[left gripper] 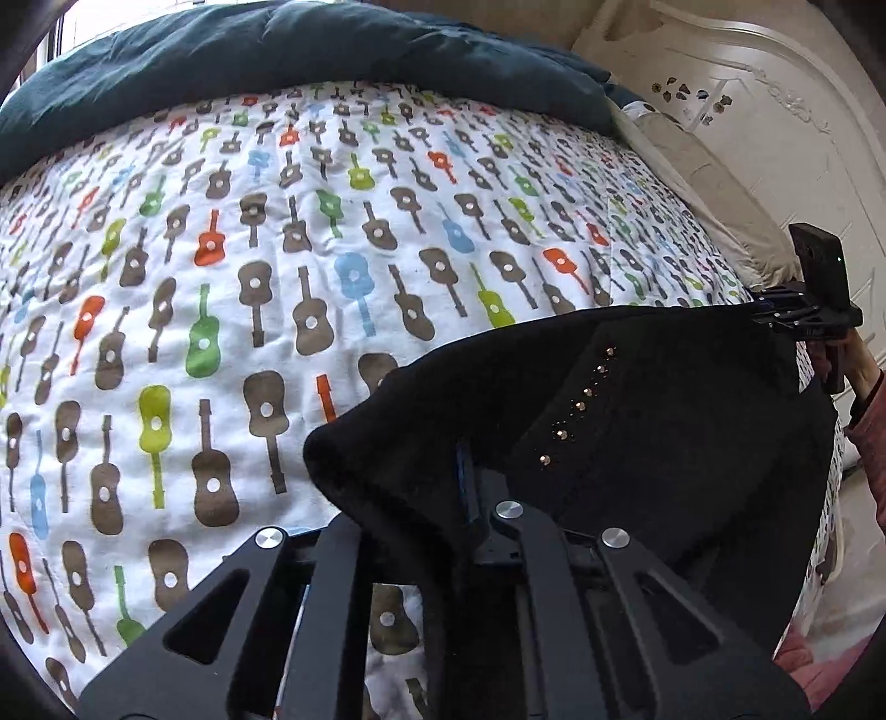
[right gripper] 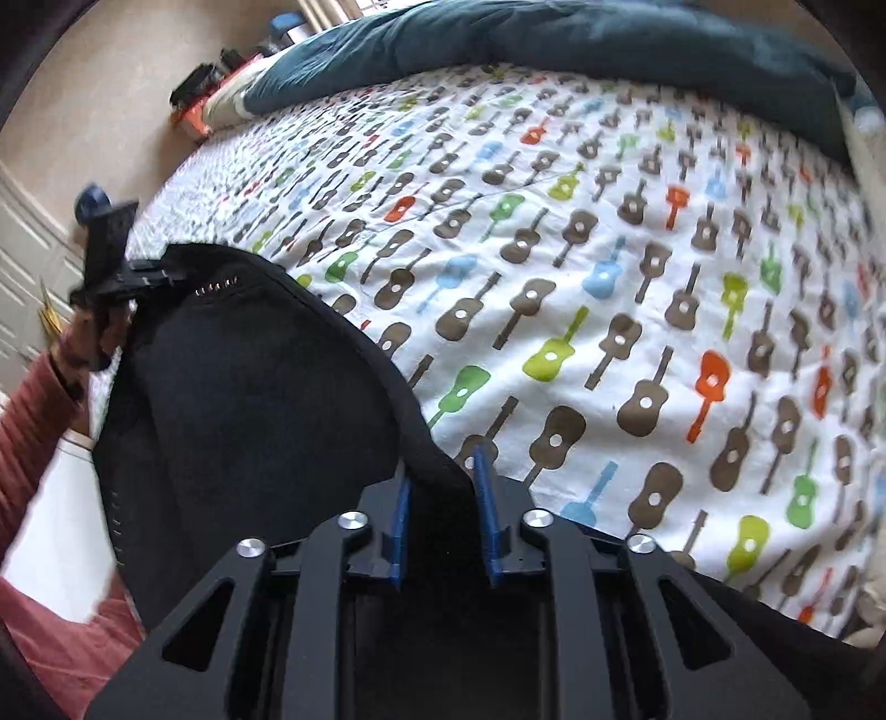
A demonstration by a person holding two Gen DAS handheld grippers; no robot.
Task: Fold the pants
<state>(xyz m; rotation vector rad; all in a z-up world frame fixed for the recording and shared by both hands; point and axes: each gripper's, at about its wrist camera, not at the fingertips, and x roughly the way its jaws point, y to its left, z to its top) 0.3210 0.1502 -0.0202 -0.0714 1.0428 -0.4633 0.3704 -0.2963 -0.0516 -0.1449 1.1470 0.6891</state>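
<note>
While the left gripper pinches one end of the black studded fabric pants, their top edge runs sideways, stretched above the near edge of the white guitar-print quilt, across to the right gripper, clamped on the other end; laying them down means moving both hands forward together.

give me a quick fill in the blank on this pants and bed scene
1. The pants are ____ in colour.
2. The bed sheet is printed with ____.
3. The left claw and right claw each grip the ____.
4. The duvet bunched at the bed's far side is dark ____.

Missing words: black; guitars; pants; teal
</note>
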